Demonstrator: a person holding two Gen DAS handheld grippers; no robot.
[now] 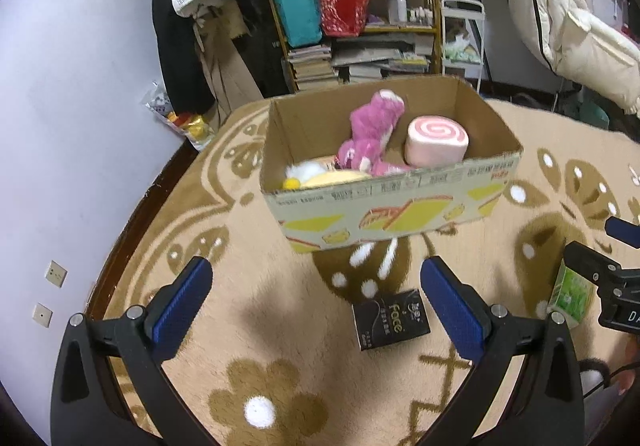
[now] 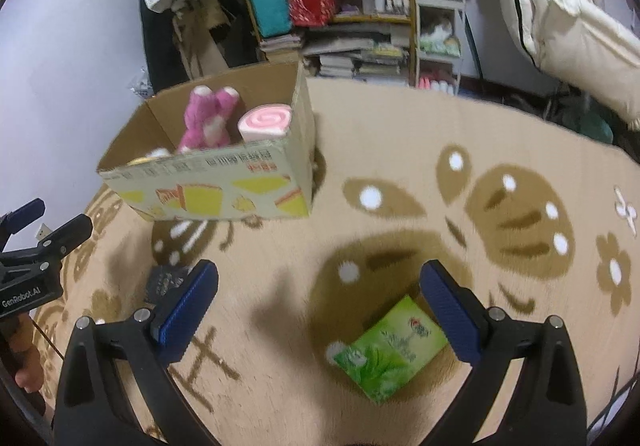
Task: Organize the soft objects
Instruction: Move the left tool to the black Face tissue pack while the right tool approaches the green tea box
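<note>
Left wrist view: the left claw is spread and empty above the rug; soft toys are collected in the cardboard box.

Right wrist view: the right claw is spread wide, the green tissue pack lying loose beside its right finger, presumably next.

We see left gripper: black curved plastic arms, blue ribbed pads on inner faces, round silver screws at joints. Right gripper same build: black frame, blue textured pads, silver screws. From right camera, left gripper's black body carries white "GenRobot.AI" lettering. From left camera, right gripper's body shows white letters, partly cut off.
</note>
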